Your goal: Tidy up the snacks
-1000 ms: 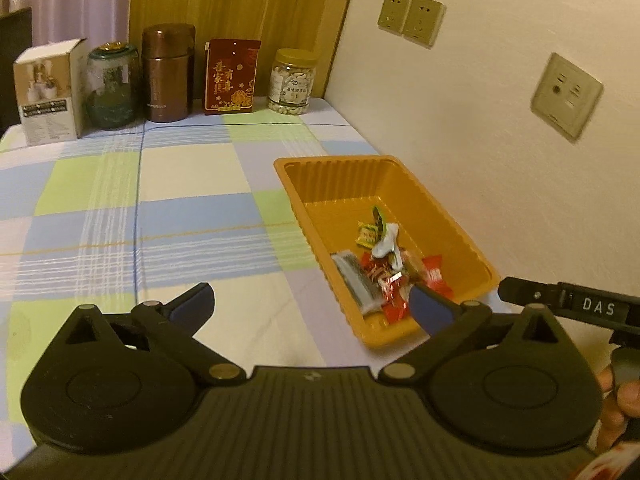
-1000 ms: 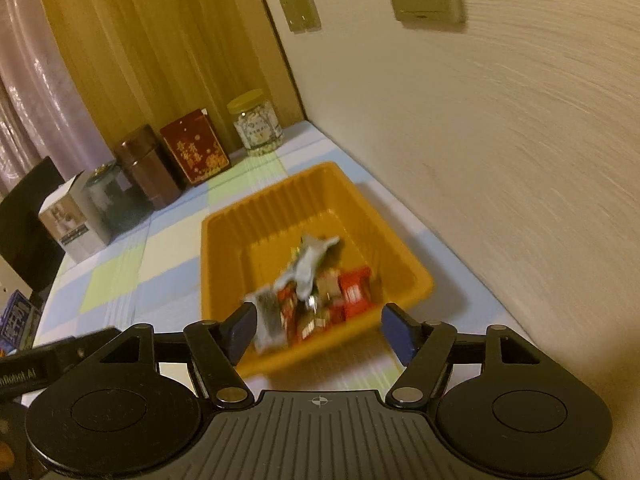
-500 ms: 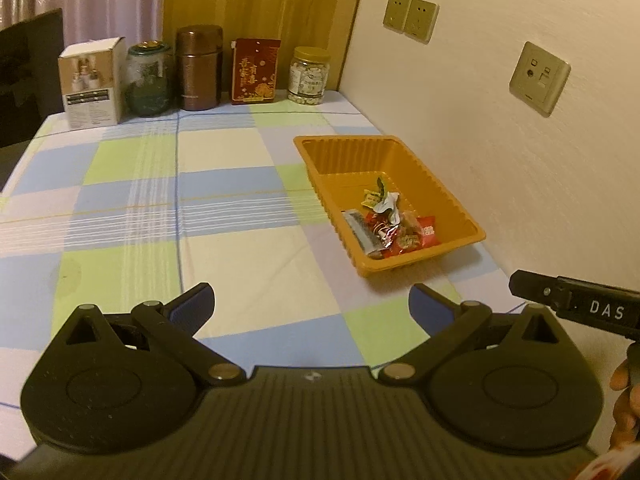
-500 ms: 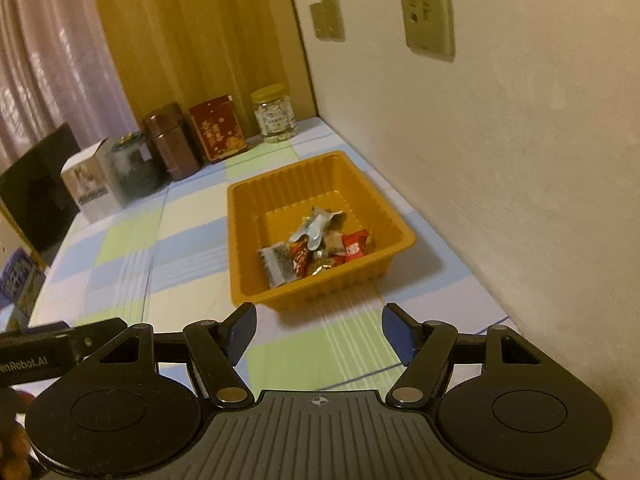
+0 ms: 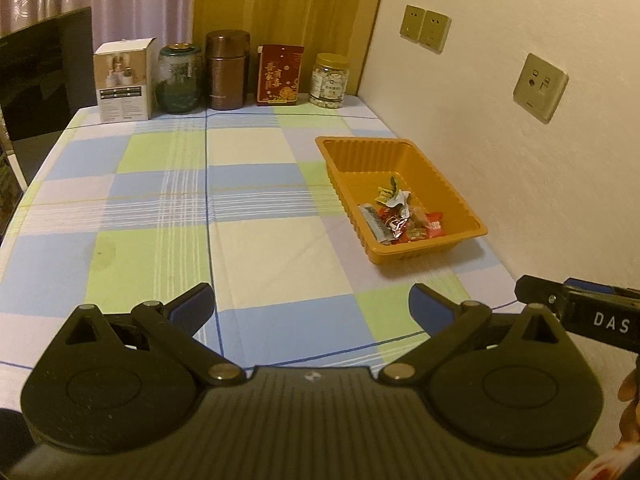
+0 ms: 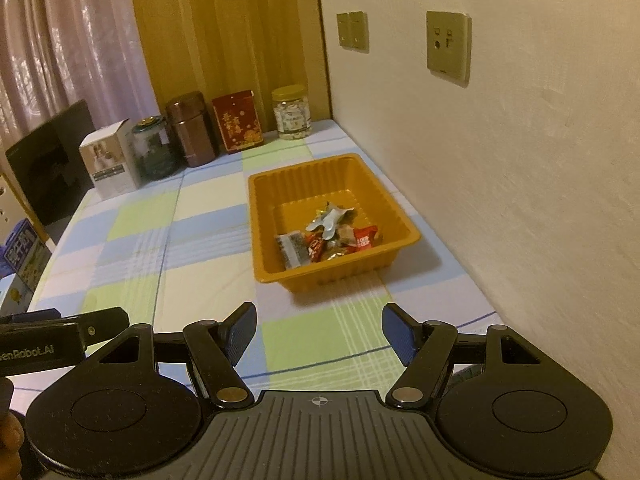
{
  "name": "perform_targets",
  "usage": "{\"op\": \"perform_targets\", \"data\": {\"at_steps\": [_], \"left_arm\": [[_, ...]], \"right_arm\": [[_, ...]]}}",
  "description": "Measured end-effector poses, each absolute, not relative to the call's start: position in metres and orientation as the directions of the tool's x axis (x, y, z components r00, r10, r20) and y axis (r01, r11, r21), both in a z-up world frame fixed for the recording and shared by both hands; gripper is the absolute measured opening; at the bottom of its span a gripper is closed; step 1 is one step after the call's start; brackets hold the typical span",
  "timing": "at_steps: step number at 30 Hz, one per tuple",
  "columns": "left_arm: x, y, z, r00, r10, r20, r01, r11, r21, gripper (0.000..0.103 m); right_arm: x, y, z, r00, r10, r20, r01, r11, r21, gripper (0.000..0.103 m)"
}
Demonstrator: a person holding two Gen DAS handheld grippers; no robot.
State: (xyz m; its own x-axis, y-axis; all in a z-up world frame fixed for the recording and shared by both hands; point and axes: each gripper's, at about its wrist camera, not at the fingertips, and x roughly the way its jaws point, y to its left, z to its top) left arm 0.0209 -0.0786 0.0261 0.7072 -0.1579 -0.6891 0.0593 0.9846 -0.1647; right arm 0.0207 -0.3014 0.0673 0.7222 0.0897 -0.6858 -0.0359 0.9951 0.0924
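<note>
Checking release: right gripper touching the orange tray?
Apart. Right wrist view shows checkered tablecloth between the open right gripper and the orange tray.

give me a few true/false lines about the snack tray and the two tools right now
1. The snacks lie inside the orange tray. True.
2. The left tool grips a red wrapper. False: its pads stand apart with only the checked tablecloth showing between them.
3. The tray sits by the wall. True.
4. The right tool is shut. False: it is open and empty.
5. The snacks fill the whole tray. False: they are bunched at its near end; the far end is bare.
6. A brown canister stands in the row at the table's far edge. True.
</note>
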Motion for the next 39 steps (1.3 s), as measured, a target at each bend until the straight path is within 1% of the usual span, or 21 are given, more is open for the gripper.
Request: {"op": "perform_targets", "data": {"at_steps": [13, 39], "left_arm": [[0.008, -0.076, 0.030, 0.717, -0.140, -0.682, 0.068, 0.989, -0.132, 0.103], [0.011, -0.077, 0.033, 0.721, -0.138, -0.679, 0.076, 0.990, -0.121, 0.103]], "right_arm": [[0.009, -0.289, 0.072, 0.727, 0.100, -0.679, -0.060, 0.995, 0.083, 0.069], [0.010, -0.289, 0.074, 0.729, 0.098, -0.678, -0.059, 0.995, 0.080, 0.069]]}}
